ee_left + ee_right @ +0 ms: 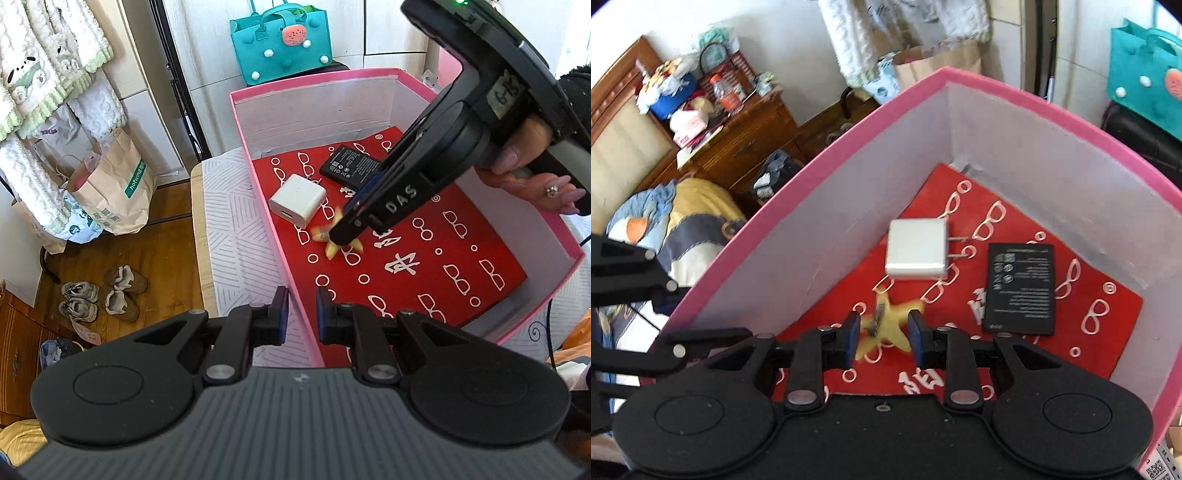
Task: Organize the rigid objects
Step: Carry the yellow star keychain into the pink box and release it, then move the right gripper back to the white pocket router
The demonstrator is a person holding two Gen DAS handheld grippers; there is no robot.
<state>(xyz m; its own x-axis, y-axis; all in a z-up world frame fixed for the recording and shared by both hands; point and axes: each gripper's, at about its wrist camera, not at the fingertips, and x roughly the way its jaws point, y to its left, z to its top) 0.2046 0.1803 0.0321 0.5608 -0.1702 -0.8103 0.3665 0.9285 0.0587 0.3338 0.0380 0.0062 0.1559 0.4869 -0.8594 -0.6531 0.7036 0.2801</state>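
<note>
Star-shaped yellow hair clip point(886, 325) sits on the red patterned liner point(1027, 354) of a pink box point(1052, 107), between the parted fingers of the right gripper point(882, 334), whose pads look clear of it: seemingly the moment of release. Just beyond those fingertips lie a white charger plug point(916, 253) and, to its right, a black phone battery point(1019, 288). Outside the near wall the left gripper point(302, 317) hovers, nearly closed and empty. Next, lift straight out without catching the clip.

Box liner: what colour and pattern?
Red liner with white glasses and circles; clearest in the left wrist view.
</note>
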